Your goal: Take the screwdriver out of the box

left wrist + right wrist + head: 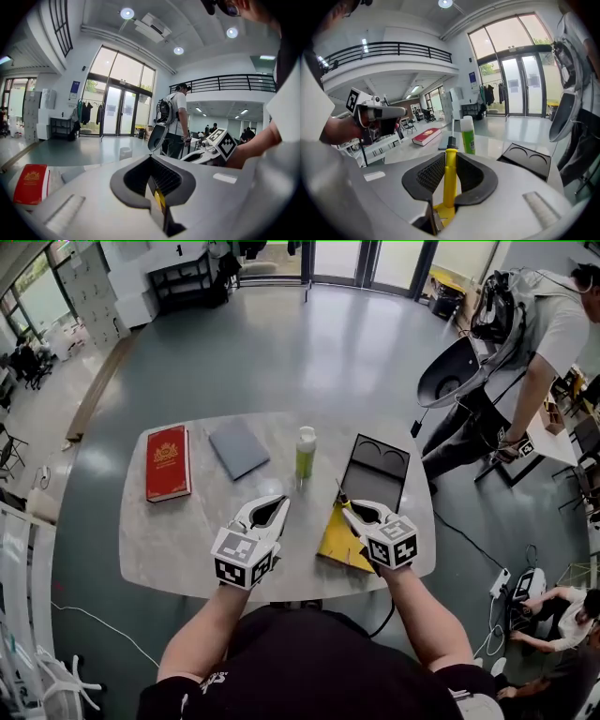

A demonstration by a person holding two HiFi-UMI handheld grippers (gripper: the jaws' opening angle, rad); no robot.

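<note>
Nearest, the right gripper [349, 510] is clamped on the handle of the yellow screwdriver [450, 185], whose shaft points away, just over the yellow box [333, 542]. To its left the left gripper [279, 505] hangs closed and empty. Best to lift straight with a firm grip, keeping the tip clear of the green bottle [306, 452] and black tray [375, 470] beyond.

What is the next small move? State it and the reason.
Probably carry the screwdriver sideways to bare table: the right gripper grips its yellow handle, and it appears to hang clear above the yellow box.
</note>
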